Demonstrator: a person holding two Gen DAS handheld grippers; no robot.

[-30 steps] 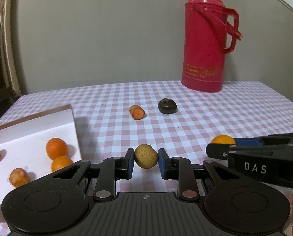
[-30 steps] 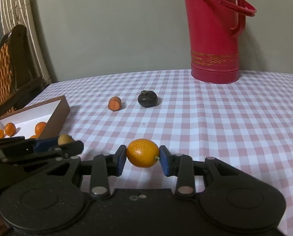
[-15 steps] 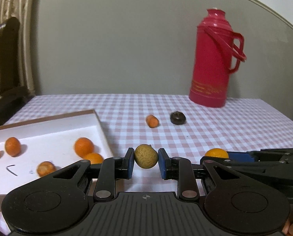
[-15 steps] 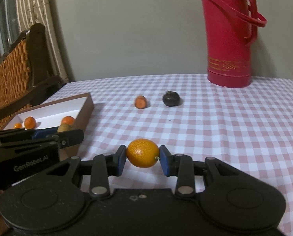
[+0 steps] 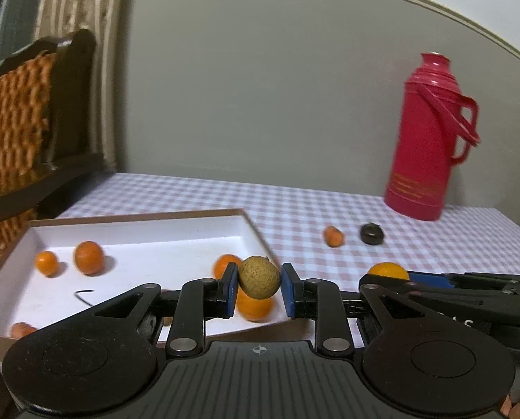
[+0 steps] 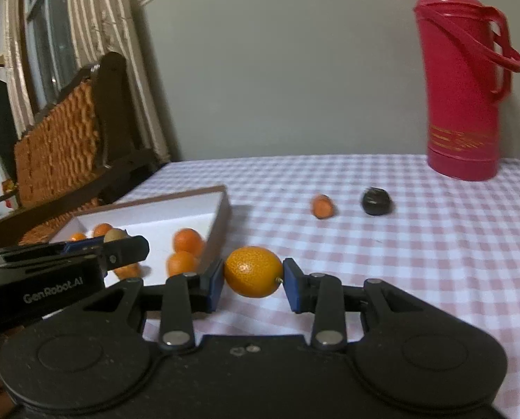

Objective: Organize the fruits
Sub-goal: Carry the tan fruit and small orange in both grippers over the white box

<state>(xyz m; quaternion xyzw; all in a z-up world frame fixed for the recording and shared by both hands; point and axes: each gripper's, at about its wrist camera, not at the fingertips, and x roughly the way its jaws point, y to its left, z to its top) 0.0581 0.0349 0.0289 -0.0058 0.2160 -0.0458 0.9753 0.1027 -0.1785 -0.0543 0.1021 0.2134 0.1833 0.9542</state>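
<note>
My left gripper [image 5: 259,288] is shut on a round tan fruit [image 5: 259,276], held above the near right corner of the white box [image 5: 148,241]. The box holds several orange fruits [image 5: 89,257]. My right gripper [image 6: 253,281] is shut on an orange fruit [image 6: 253,277], held above the checked tablecloth just right of the box [image 6: 221,209]. The left gripper shows in the right wrist view [image 6: 120,248] over the box, with the tan fruit [image 6: 115,234] in it. The right gripper's orange fruit shows in the left wrist view [image 5: 387,269].
A small orange fruit [image 5: 332,236] and a dark round fruit [image 5: 371,233] lie on the checked tablecloth [image 6: 417,244] farther back. A tall red thermos [image 5: 431,136] stands at the back right. A wicker chair [image 6: 68,132] stands left of the table.
Both grippers have moved left toward the box, each holding its fruit. The left gripper now hangs over the box's corner; the thermos and loose fruits have shifted right in view.
</note>
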